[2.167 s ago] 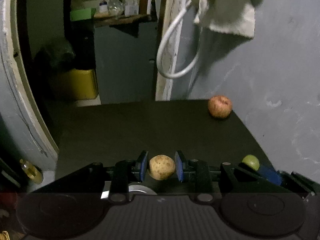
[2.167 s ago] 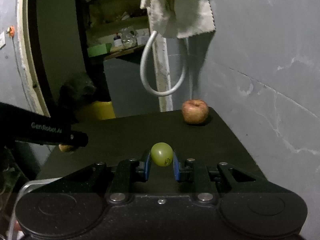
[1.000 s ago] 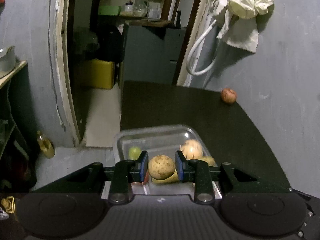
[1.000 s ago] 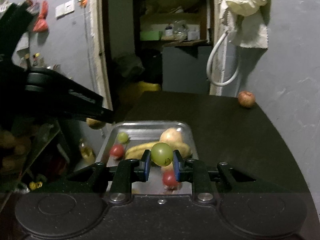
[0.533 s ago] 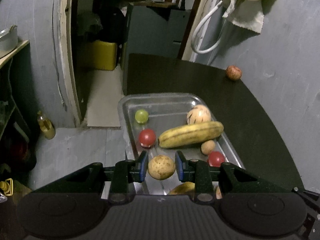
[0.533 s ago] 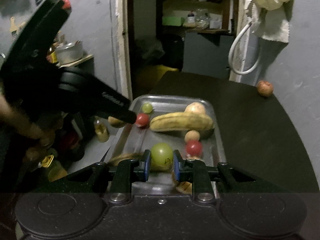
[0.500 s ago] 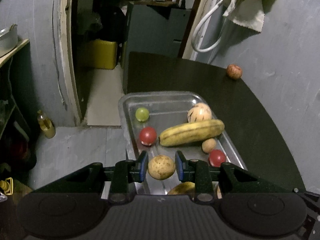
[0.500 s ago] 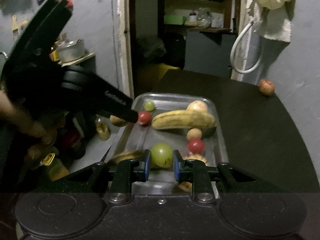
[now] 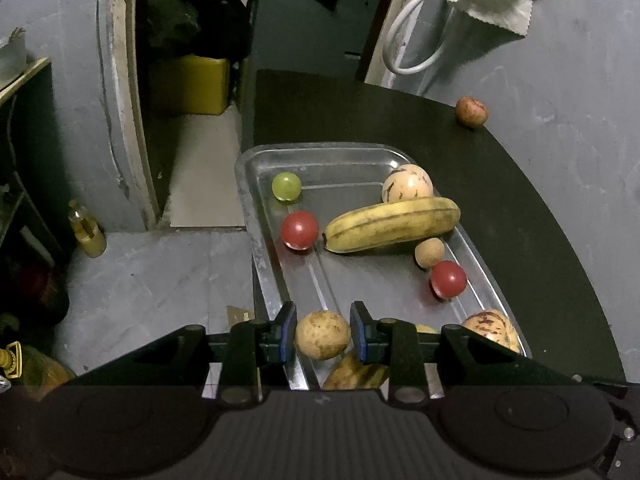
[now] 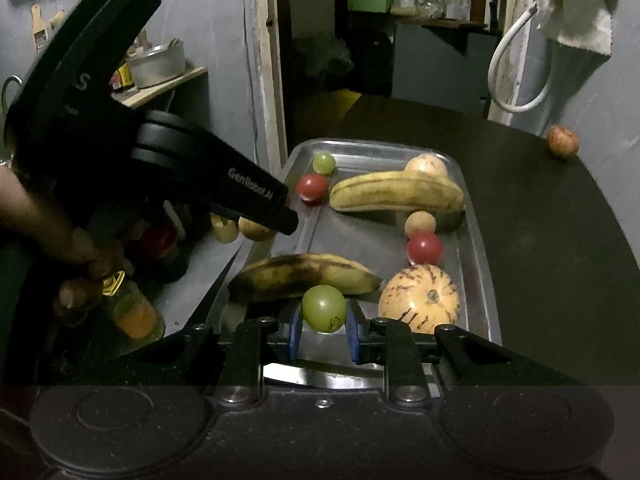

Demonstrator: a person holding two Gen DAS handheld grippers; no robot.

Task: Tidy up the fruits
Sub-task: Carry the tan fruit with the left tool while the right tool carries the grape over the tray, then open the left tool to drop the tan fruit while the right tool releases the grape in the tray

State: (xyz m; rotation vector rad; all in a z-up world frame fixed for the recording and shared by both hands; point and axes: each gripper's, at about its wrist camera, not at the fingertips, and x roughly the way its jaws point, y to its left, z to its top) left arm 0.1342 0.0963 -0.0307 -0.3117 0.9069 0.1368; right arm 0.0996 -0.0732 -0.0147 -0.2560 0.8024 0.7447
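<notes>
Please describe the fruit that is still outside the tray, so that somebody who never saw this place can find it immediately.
Start from the dark table that carries the metal tray, and follow it to its far right corner by the grey wall. There a single round reddish-brown fruit sits alone on the bare tabletop. Every other fruit lies in the tray or is clamped in a gripper.

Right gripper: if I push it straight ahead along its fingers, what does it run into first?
Probably the dark-spotted banana, lying crosswise in the tray just beyond the green fruit the right gripper holds. Depth is hard to judge.
</notes>
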